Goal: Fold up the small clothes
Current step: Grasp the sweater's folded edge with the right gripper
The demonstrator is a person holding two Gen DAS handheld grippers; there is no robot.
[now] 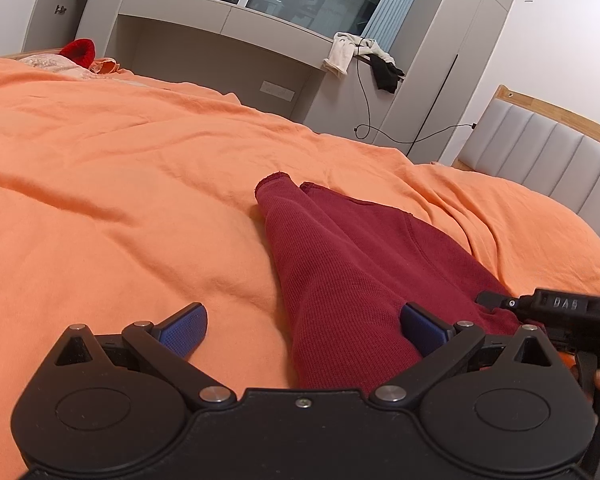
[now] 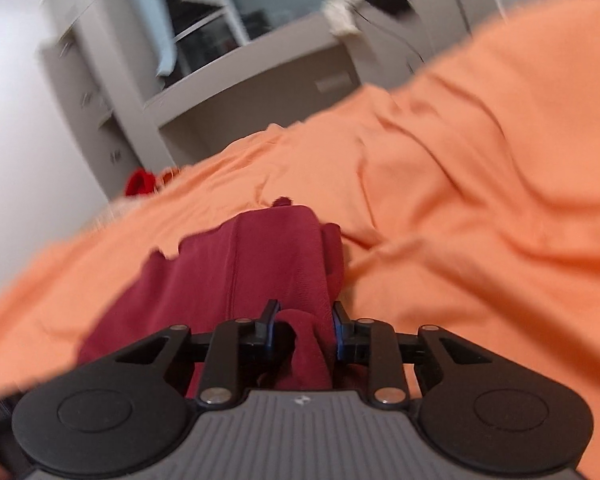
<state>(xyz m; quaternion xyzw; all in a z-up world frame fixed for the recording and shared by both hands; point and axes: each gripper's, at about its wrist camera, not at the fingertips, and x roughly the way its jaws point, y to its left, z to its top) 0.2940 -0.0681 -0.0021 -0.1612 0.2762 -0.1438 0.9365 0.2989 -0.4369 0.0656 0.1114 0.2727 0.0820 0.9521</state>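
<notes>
Lying on the orange bedsheet [image 1: 120, 168], the dark red garment [image 1: 340, 272] stretches ahead between the spread-apart fingers of the left gripper [image 1: 304, 330]; the right gripper [image 2: 303, 326] has its fingers pinched onto a bunched fold of it

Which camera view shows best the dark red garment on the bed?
The left wrist view. There the dark red garment is sharp, its knit texture and two cuffed ends clear on the orange bedsheet. The right wrist view is motion-blurred; it shows mainly the bunched fabric between the right gripper's fingers.
</notes>
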